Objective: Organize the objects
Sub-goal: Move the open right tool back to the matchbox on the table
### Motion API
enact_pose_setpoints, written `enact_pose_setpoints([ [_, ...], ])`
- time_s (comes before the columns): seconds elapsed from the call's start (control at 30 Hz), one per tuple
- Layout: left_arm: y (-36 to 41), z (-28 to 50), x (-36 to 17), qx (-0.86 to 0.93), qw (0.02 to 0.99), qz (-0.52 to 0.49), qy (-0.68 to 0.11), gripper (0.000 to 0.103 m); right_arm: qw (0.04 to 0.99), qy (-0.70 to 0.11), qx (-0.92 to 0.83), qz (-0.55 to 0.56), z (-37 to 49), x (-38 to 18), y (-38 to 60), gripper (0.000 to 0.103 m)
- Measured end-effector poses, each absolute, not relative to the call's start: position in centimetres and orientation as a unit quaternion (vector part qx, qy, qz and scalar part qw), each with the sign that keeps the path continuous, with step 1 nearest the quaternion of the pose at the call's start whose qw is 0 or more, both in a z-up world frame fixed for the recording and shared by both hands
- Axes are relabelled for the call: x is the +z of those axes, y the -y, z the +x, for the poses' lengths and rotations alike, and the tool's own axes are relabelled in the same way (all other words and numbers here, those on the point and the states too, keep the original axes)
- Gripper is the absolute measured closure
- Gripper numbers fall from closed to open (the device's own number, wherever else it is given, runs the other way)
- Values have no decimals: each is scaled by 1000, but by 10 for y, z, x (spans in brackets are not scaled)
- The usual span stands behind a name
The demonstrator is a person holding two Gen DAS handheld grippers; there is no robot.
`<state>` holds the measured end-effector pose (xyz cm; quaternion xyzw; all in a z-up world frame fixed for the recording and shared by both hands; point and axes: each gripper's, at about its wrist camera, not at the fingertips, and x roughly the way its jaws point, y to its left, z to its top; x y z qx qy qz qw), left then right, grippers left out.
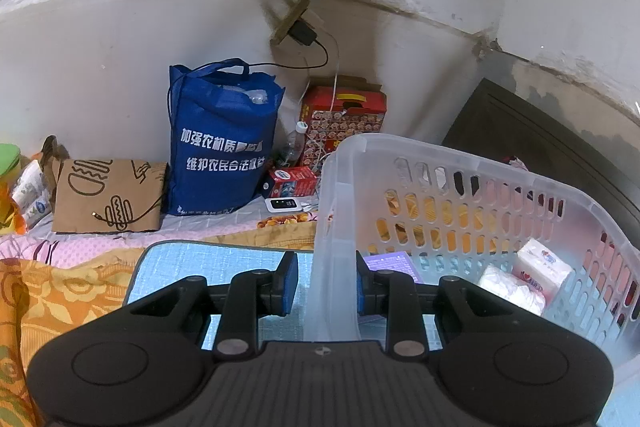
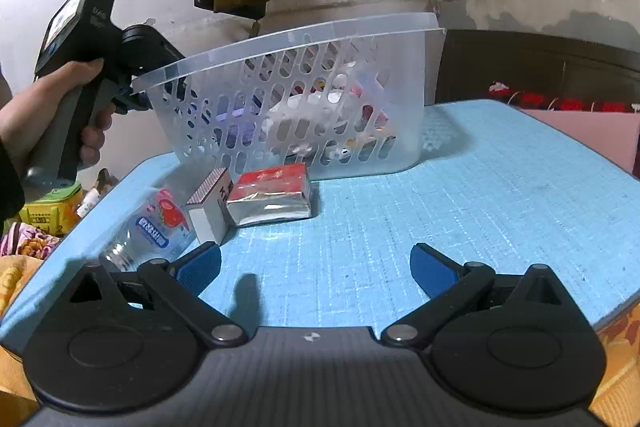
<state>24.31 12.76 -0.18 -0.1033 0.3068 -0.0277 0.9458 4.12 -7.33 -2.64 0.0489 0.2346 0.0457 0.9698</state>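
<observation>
A clear plastic basket (image 2: 404,67) stands tilted on the blue mat (image 2: 480,195), its left end raised. My left gripper (image 1: 327,283) is shut on the basket's rim (image 1: 334,227); it also shows in the right wrist view (image 2: 132,99). Tissue packs (image 1: 532,279) and a purple card (image 1: 394,263) lie inside the basket. In front of the basket lie a red and silver packet (image 2: 272,195), a small matchbox-like box (image 2: 210,207) and a clear plastic bottle (image 2: 156,231). My right gripper (image 2: 316,267) is open and empty, low over the mat before them.
A blue tote bag (image 1: 222,139), a brown paper bag (image 1: 108,195), red boxes (image 1: 344,119) and a white device (image 1: 284,205) sit by the wall. A dark headboard (image 2: 540,67) stands behind the mat. Bedding (image 1: 60,291) lies left.
</observation>
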Motion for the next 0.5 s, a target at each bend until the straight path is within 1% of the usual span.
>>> enact_pose_setpoints([
  [0.27,-129,244,-2,-37,945,-107,-306,71,974,-215,48,57,22,-28,61,0],
  [0.5,-129,245,-1,-42,945,-103,-306,71,976,-201,84,15,21,-24,27,0],
])
